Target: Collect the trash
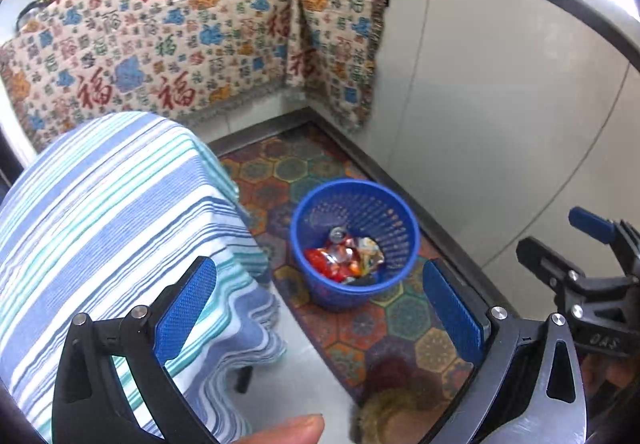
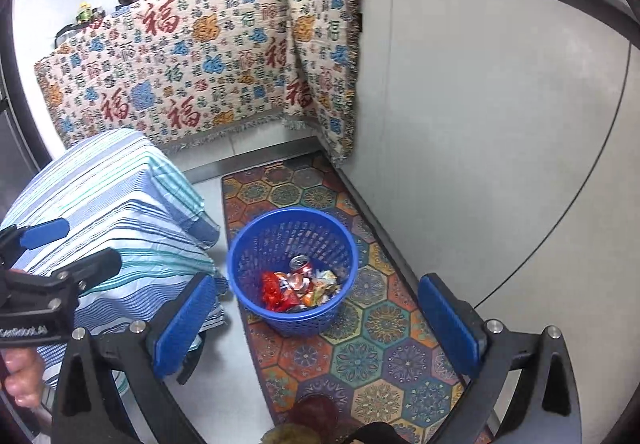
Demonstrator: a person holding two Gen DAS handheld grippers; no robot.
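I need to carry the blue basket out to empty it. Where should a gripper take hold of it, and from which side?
Grip the rim of the blue basket from above, one pad inside and one outside the perforated wall. It stands upright on the patterned mat with its mouth open, and the trash lies low, leaving the rim free. The striped cloth crowds its left, so the right side looks easier.

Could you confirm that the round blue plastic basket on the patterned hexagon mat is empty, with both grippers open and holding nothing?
Not quite: the round blue plastic basket is not empty. The right wrist view shows a crushed drink can and crumpled wrappers inside it. The rest holds: it stands on the patterned hexagon mat, and the left gripper and right gripper are open and hold nothing.
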